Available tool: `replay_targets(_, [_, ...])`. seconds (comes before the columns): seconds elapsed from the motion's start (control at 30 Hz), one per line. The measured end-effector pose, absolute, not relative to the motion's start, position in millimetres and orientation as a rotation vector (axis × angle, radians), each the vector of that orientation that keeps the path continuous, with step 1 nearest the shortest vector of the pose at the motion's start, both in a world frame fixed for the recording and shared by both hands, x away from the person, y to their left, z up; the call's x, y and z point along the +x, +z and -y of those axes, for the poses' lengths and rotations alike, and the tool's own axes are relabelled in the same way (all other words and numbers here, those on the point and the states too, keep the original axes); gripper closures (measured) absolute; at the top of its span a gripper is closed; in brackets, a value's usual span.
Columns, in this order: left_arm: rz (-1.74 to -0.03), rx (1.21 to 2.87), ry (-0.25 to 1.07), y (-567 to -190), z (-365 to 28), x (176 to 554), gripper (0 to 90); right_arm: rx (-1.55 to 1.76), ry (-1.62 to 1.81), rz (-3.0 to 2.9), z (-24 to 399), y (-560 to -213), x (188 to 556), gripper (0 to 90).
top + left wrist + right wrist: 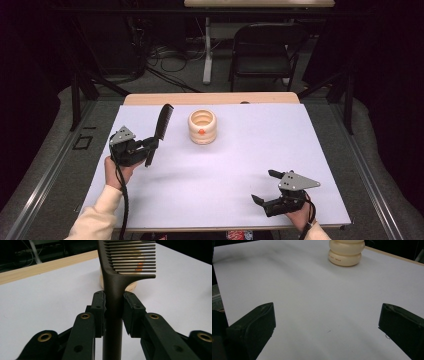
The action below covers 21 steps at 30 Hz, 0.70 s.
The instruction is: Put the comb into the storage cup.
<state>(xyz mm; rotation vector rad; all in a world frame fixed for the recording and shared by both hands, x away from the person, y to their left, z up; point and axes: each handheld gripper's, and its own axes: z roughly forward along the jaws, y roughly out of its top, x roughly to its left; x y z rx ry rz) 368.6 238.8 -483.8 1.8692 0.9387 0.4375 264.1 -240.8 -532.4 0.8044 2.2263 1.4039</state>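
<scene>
Near the far middle of the white worktop (225,165), a cream ribbed holder (202,127) is standing upright with its mouth open to the high view; nothing is showing inside it, though its floor is hard to make out. An orange mark is sitting on its near wall. Just left of it, the left tongs (151,144) are pinching a black comb (161,131) by its handle, teeth end pointing away from the person. Their own camera is showing both pads pressing the handle (113,302), with the holder partly hidden behind the teeth. At the near right, well apart, the right tongs (265,186) are standing spread wide with nothing between them. A folding chair (262,50) and cables are lying beyond the worktop.
</scene>
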Motion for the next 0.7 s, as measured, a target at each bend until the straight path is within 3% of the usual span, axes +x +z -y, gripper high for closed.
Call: replay_targets(0.7, [-0.933, 1.837, 0.448, -474.5, -228.8, 386.7, 72.8, 0.809, 1.401, -2.239, 238.4, -534.0, 267.8, 0.3])
